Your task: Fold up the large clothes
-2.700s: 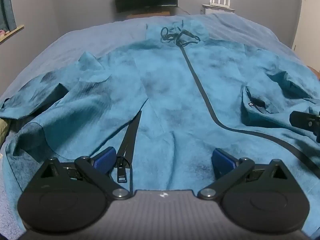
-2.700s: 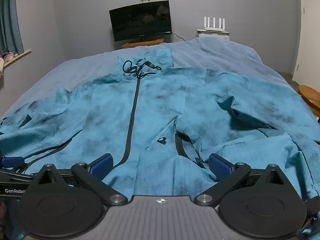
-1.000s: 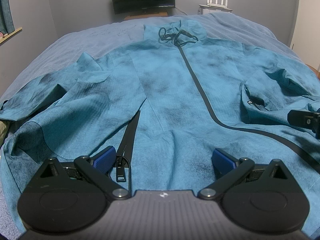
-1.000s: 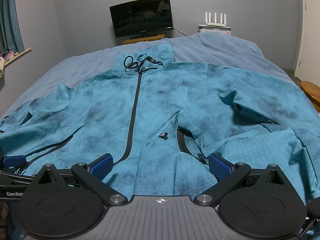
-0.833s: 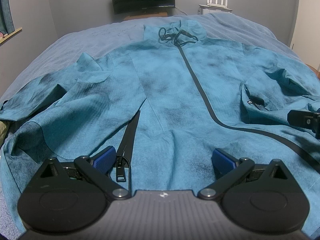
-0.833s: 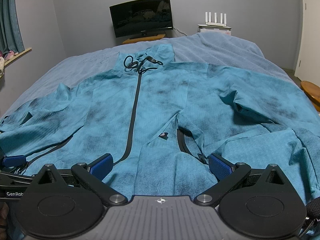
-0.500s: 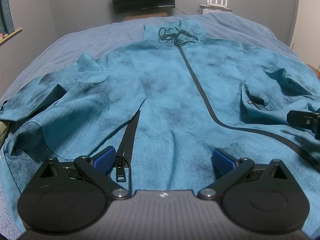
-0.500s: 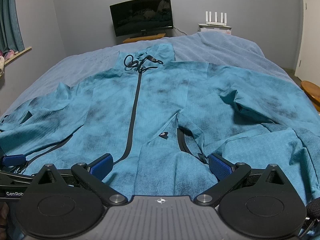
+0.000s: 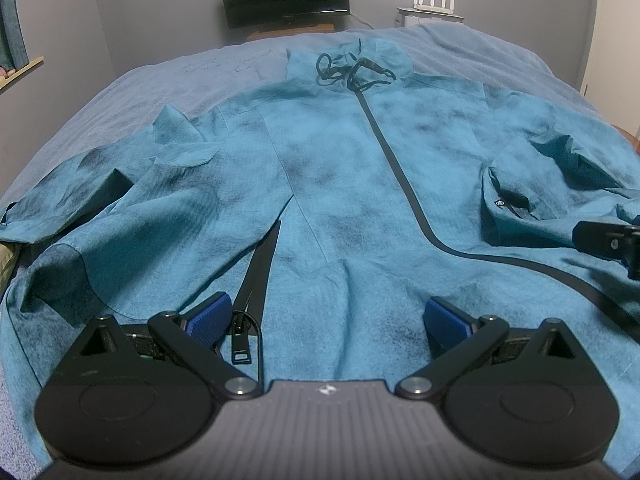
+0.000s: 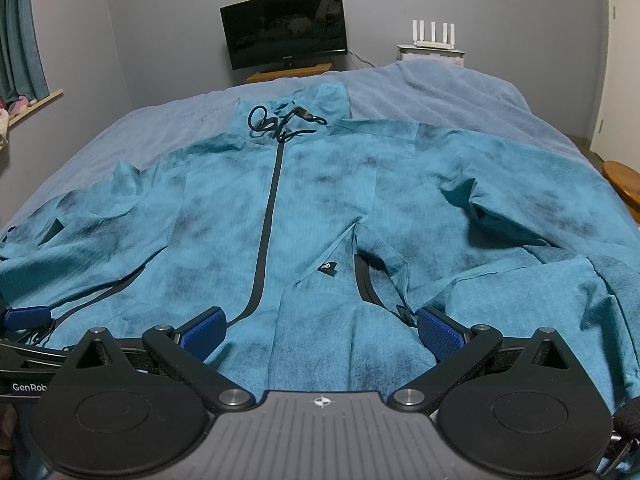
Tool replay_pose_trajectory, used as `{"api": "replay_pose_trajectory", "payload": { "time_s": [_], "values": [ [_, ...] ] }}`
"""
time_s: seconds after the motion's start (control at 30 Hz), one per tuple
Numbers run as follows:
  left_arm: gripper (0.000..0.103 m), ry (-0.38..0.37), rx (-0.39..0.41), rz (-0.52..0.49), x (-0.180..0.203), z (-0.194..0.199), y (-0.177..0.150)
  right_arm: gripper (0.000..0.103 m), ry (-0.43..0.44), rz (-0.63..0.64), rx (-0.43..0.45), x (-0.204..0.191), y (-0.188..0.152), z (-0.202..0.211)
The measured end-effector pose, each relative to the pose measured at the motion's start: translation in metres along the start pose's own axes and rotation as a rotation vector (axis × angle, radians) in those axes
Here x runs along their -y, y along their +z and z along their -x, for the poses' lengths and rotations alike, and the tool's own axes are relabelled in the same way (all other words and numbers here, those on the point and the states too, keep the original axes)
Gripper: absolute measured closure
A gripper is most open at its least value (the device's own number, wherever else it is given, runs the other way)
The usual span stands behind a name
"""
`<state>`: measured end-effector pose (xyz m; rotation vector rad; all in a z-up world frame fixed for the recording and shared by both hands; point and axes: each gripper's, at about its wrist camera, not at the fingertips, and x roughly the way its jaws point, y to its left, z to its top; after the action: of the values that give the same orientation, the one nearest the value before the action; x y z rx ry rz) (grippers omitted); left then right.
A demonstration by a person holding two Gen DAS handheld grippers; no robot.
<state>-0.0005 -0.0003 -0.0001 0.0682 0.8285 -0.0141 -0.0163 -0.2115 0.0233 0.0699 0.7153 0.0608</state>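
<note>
Jacket (image 9: 340, 184), teal and zipped, lay front-up across the bed (image 9: 132, 92), hem nearest me and collar farthest off, which suited a fold that I judged had not yet begun. Far to the left of my left gripper (image 9: 328, 316) the left sleeve (image 9: 80, 184) sprawled crumpled toward the mattress edge, well apart from my pads. Just inside that gripper's left finger (image 9: 208, 314) a pocket zipper pull (image 9: 240, 332) rested on the cloth. Its jaws stood wide apart over the hem, holding nothing; I judged them low over it, though whether they touched the fabric I could not tell. Between my two tools the main zipper (image 10: 266, 224) ran up from the hem to the tangled drawcord (image 10: 280, 120) at the collar, a handy centre line for folding. My right gripper (image 10: 320, 330) was placed over the hem as well, jaws equally spread and empty, with a second pocket opening (image 10: 364, 280) just ahead of its right finger (image 10: 440, 332). Beyond that, to the right, the right sleeve (image 10: 540, 208) lay bunched in folds, so it likely wanted smoothing or drawing inward first.
</note>
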Motion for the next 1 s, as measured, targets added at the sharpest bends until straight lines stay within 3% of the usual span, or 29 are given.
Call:
{"api": "replay_pose_trajectory", "payload": {
  "time_s": [0.57, 0.73, 0.83, 0.93, 1.0],
  "values": [
    [0.000, 0.000, -0.001, 0.000, 0.000, 0.000, 0.000, 0.000, 0.003, 0.000, -0.009, -0.003, 0.000, -0.005],
    [0.000, -0.044, -0.008, 0.022, -0.004, 0.003, 0.005, 0.000, 0.064, -0.059, 0.009, 0.005, 0.004, 0.002],
    [0.000, -0.141, 0.096, 0.095, -0.017, 0.029, 0.017, 0.000, 0.146, -0.133, 0.067, 0.017, 0.018, 0.022],
    [0.000, -0.181, 0.282, 0.132, -0.036, 0.059, 0.041, 0.000, 0.194, -0.141, 0.221, 0.027, 0.038, 0.056],
    [0.000, -0.193, 0.373, 0.136, -0.046, 0.068, 0.057, 0.000, 0.163, -0.105, 0.339, 0.032, 0.053, 0.076]
  ]
}}
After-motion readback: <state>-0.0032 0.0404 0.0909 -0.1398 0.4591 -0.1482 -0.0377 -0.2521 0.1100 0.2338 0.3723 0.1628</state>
